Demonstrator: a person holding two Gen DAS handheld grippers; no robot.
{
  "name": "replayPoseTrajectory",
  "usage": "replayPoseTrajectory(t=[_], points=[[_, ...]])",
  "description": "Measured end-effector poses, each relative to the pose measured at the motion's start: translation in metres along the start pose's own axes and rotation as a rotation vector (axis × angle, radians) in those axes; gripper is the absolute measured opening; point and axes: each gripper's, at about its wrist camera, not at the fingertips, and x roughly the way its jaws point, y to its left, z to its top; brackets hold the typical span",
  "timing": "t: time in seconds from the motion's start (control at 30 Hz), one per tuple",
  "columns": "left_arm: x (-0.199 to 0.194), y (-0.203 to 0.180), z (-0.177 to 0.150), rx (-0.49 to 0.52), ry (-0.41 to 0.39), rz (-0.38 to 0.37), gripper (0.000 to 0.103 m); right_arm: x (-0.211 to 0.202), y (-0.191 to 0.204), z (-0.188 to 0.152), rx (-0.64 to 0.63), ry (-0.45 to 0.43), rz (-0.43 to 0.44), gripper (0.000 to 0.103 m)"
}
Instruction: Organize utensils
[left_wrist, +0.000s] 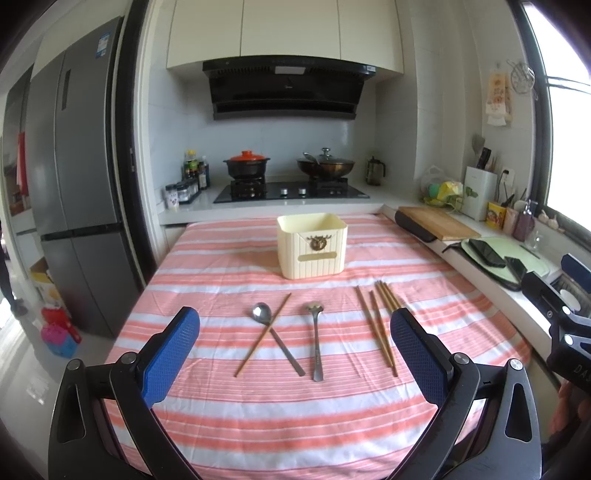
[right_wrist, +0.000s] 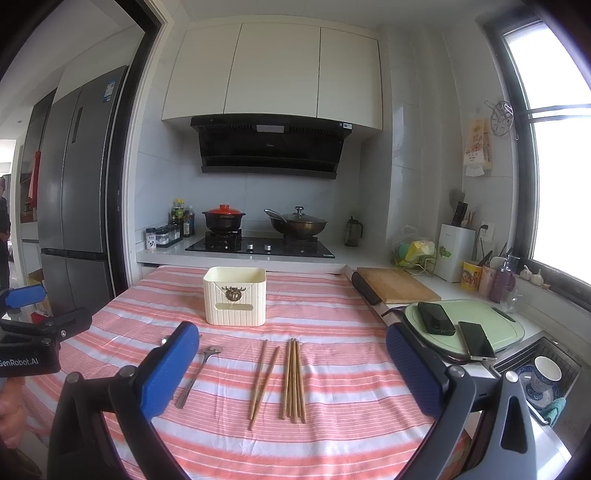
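Observation:
A cream utensil box (left_wrist: 312, 245) stands on the striped tablecloth (left_wrist: 221, 280), seen also in the right wrist view (right_wrist: 234, 295). In front of it lie a metal spoon (left_wrist: 275, 336) crossed by a single chopstick (left_wrist: 263, 335), a second spoon (left_wrist: 316, 339), and a group of wooden chopsticks (left_wrist: 380, 325). The right wrist view shows the chopsticks (right_wrist: 293, 380), two more chopsticks (right_wrist: 263, 380) and a spoon (right_wrist: 199, 373). My left gripper (left_wrist: 295, 332) is open and empty above the near table. My right gripper (right_wrist: 291, 354) is open and empty too.
A stove with a red-lidded pot (left_wrist: 246, 164) and a wok (left_wrist: 325, 164) is behind the table. A wooden cutting board (right_wrist: 397, 284), a green board with two phones (right_wrist: 458, 332) and a sink with a mug (right_wrist: 545, 373) are to the right. A fridge (left_wrist: 81, 184) stands left.

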Motion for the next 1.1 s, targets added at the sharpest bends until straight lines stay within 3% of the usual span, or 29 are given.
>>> replayPoseTrajectory(t=[0.37, 0.8, 0.93, 1.1], points=[[0.017, 0.002, -0.005, 0.002, 0.044, 0.001, 0.103, 0.01, -0.001, -0.005, 0.006, 0.027, 0.0, 0.103], [0.069, 0.027, -0.021, -0.012, 0.171, -0.013, 0.103, 0.038, -0.002, -0.011, 0.018, 0.09, 0.011, 0.103], [0.101, 0.056, -0.029, -0.052, 0.261, 0.024, 0.103, 0.048, -0.004, -0.016, 0.006, 0.116, -0.011, 0.103], [0.147, 0.08, -0.032, -0.082, 0.372, -0.006, 0.103, 0.068, -0.009, -0.026, 0.021, 0.183, -0.008, 0.103]])
